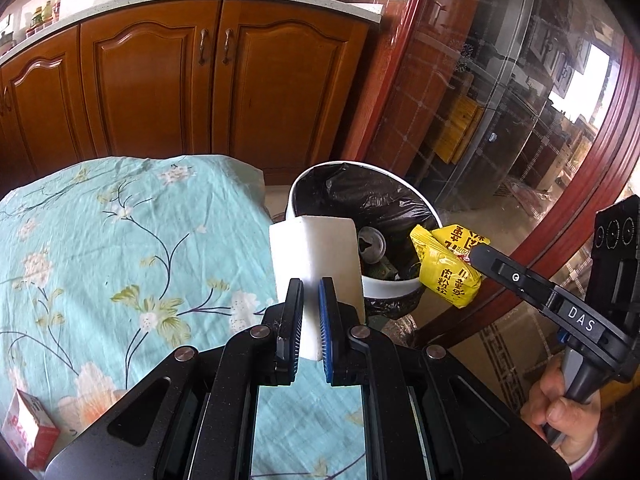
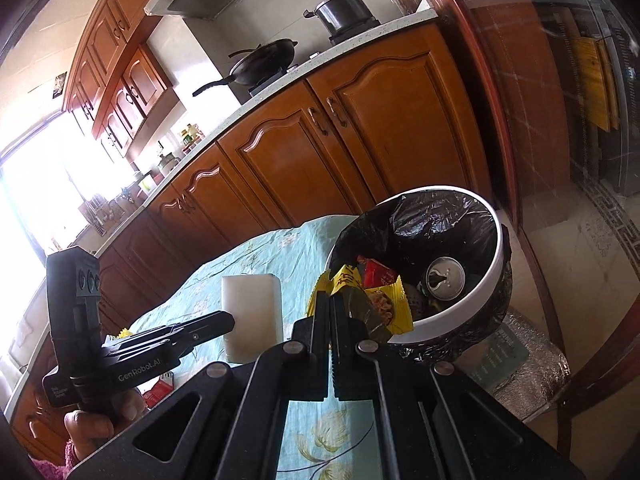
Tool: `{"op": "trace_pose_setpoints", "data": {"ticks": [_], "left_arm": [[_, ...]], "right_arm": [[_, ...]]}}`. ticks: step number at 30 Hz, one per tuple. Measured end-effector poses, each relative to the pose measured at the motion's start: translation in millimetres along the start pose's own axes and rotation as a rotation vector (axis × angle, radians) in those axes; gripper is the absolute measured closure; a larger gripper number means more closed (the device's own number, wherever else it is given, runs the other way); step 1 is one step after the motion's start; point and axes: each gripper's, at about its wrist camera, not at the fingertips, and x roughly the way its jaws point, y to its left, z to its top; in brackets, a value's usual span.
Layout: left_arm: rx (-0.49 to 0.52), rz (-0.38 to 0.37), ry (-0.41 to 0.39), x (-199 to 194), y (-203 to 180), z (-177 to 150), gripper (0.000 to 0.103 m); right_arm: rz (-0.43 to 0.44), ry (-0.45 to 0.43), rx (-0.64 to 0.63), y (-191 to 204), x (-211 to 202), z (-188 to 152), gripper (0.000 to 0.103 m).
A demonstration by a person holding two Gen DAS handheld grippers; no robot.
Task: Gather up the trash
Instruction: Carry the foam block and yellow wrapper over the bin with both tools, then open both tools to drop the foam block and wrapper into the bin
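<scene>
Beside the table's far corner: white bin point(image 1: 384, 286), black-lined, already holding a can point(image 1: 372, 245) and wrappers. Left gripper point(image 1: 310, 294), jaws clamped on a white foam block point(image 1: 316, 248), at the rim's 9 o'clock. Right gripper point(image 2: 330, 308), pinching a yellow snack packet point(image 1: 446, 268), at 3 o'clock. Remaining: red-and-white carton point(image 1: 28, 432) on the floral tablecloth point(image 1: 120, 240).
</scene>
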Motion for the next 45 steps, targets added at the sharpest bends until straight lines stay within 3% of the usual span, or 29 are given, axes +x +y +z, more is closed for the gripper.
{"op": "trace_pose_setpoints", "data": {"ticks": [9,26,45], "left_arm": [[0.004,-0.032,0.014,20,-11,26,0.096],[0.056,0.0,0.058,80,-42,70,0.096],[0.041,0.031,0.137,126,-43,65,0.096]], "right_arm": [[-0.018,-0.023,0.02,-18,1,18,0.103],[-0.082,0.01,0.013,-45,33,45,0.103],[-0.112,0.09,0.023,-64,65,44,0.103]]}}
